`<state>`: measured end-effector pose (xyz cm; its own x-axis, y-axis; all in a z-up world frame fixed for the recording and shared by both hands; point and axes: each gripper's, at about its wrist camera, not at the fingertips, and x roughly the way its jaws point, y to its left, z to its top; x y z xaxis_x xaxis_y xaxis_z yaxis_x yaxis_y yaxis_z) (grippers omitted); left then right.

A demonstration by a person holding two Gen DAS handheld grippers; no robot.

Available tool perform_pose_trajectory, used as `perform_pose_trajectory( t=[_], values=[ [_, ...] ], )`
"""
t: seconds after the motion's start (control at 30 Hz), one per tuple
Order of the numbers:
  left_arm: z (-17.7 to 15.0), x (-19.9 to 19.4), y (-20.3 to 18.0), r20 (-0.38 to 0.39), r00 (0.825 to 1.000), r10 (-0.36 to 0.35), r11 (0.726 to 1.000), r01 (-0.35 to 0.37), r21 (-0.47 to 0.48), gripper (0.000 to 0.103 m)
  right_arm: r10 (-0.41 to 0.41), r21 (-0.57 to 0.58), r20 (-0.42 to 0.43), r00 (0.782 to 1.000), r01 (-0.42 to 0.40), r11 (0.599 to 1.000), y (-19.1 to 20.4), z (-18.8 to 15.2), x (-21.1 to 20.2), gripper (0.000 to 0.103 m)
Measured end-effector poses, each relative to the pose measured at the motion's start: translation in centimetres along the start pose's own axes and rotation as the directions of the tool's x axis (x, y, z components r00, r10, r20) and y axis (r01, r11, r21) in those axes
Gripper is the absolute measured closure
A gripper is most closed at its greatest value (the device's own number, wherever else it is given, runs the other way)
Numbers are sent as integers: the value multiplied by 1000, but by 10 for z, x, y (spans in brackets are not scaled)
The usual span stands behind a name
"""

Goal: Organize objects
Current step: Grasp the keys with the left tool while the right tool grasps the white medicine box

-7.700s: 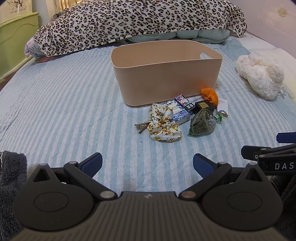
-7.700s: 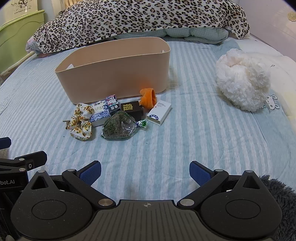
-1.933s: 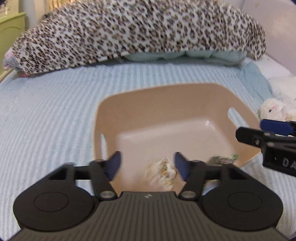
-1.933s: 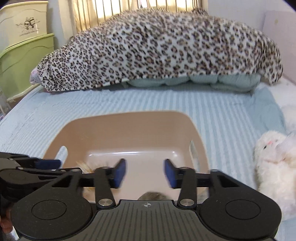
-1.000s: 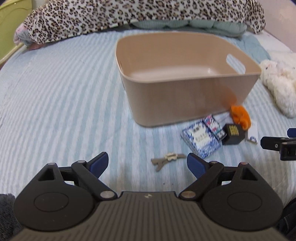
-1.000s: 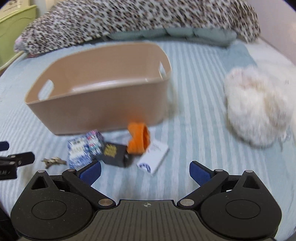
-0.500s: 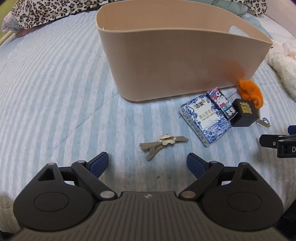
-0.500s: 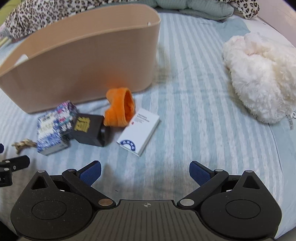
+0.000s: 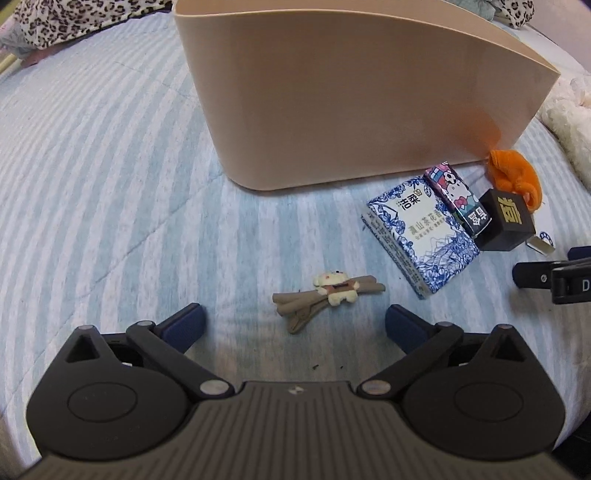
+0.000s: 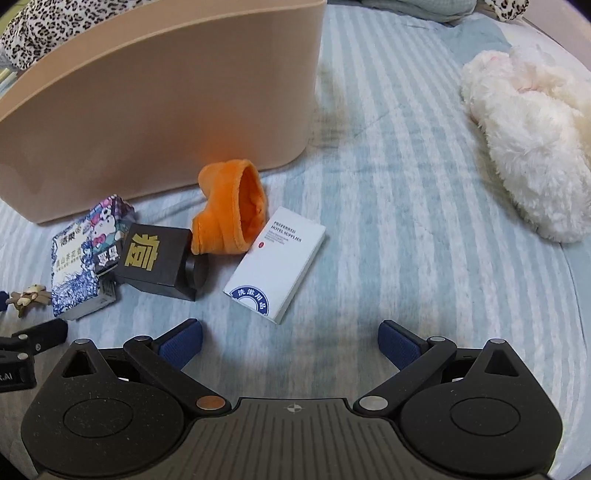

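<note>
In the left wrist view, the left gripper has come down and its jaws are opening, empty, with the bear hair clip just ahead between them; it is likely the next pick. In the right wrist view, the right gripper is also lower, released and empty, the white hotel supplies box just ahead, the beige bin beyond.

A bed fills the view, covered by a quilted sheet with light blue and white stripes. A leopard-print blanket lies at its far end. The light is soft and even.
</note>
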<state>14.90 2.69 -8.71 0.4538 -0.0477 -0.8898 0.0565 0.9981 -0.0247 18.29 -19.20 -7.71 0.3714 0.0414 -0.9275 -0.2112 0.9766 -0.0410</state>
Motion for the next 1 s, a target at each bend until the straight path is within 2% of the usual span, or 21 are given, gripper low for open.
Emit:
perform_pose_trajectory(
  t=[0.3, 0.6, 0.7, 0.77, 0.83, 0.87, 1.0],
  values=[
    [-7, -1, -5, 88, 996, 28, 999, -26, -25, 0, 21, 20, -38, 999, -20, 1000, -6, 5, 11, 0],
    [5, 1, -2, 107, 994, 17, 999, -13, -35, 0, 15, 67, 45, 999, -18, 998, -15, 13, 9, 2],
    [18, 5, 5, 112, 994, 16, 999, -12, -36, 0, 6, 66, 71, 997, -11, 998, -16, 14, 7, 11],
    [18, 3, 5, 119, 993, 19, 999, -15, -33, 5, 1, 65, 89, 996, -7, 998, -16, 19, 4, 21],
    [16, -2, 4, 129, 991, 21, 1000, -18, -25, 15, -3, 60, 102, 995, -4, 998, -17, 20, 3, 35],
    [16, -4, 3, 133, 991, 22, 1000, -19, -22, 17, -2, 57, 108, 994, -4, 998, -16, 19, 2, 39],
    [13, -12, 0, 154, 988, 27, 1000, -25, -16, 39, -9, 36, 127, 992, 4, 999, -13, 20, -1, 64]
  ],
)
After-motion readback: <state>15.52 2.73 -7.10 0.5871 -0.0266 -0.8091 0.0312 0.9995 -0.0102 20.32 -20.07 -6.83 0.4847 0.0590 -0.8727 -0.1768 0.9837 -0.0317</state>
